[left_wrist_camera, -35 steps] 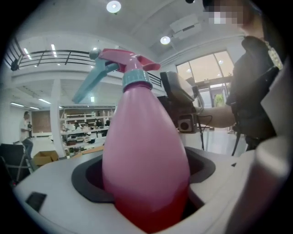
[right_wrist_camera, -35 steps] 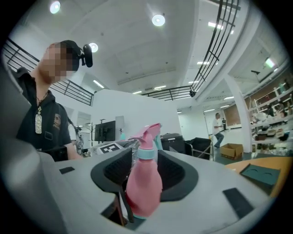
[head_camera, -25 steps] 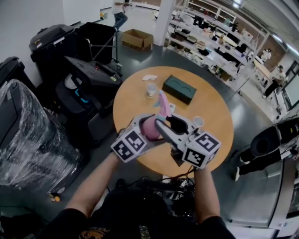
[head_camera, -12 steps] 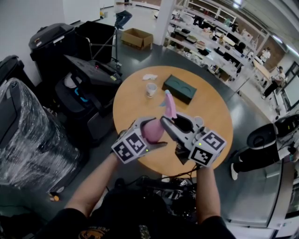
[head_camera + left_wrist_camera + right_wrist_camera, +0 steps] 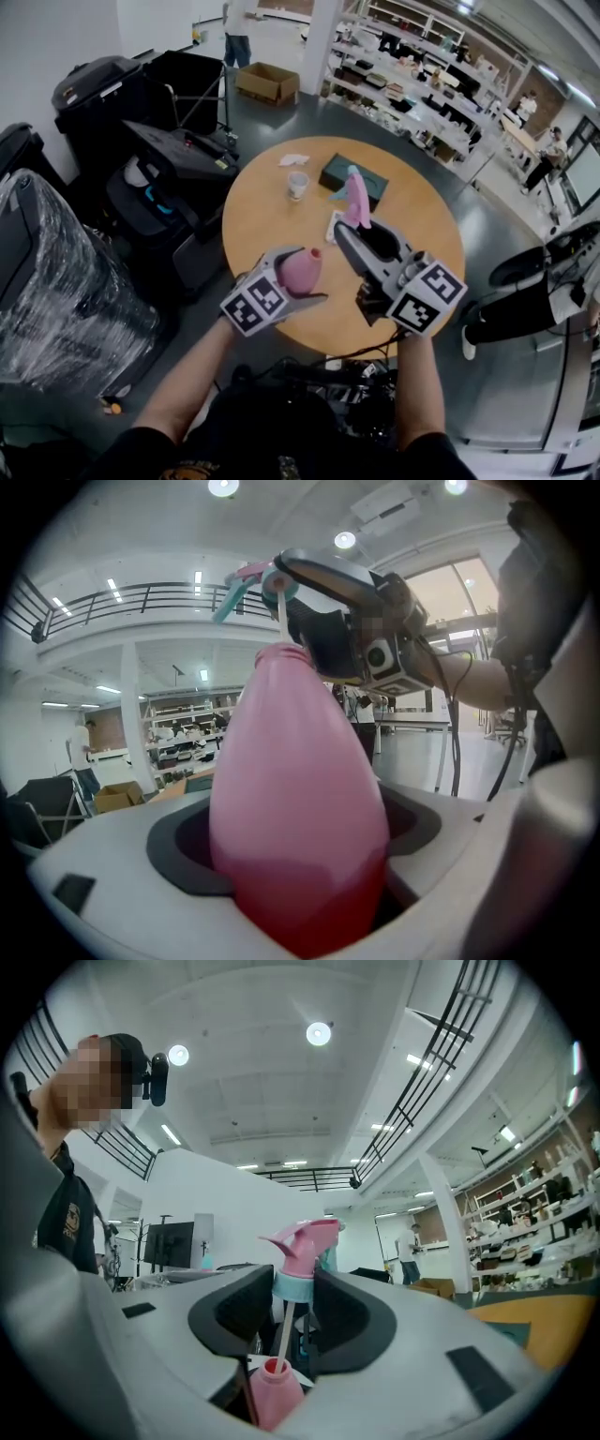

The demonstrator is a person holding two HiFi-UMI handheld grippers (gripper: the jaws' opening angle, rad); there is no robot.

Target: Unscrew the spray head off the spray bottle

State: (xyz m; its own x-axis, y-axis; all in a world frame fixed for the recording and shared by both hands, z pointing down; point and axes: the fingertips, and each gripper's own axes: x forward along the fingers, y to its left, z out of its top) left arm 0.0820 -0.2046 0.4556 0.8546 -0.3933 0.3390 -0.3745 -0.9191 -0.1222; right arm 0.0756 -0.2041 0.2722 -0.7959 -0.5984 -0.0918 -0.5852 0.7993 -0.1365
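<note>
In the head view my left gripper is shut on the pink bottle, which stands upright in front of my chest. In the left gripper view the bottle fills the space between the jaws. My right gripper, above and to the right, is shut on the spray head, pink with a teal collar. Its jaws have just closed a little on that collar. The head sits off the bottle. Its thin dip tube runs down to the bottle's open neck.
Below the grippers is a round wooden table with a dark green box, a paper cup and a white tissue. Black cases and a plastic-wrapped bundle stand to the left.
My right gripper has lifted the spray head up and to the right, off the bottle's neck, and the dip tube now shows. The left gripper with the bottle has sunk slightly.
</note>
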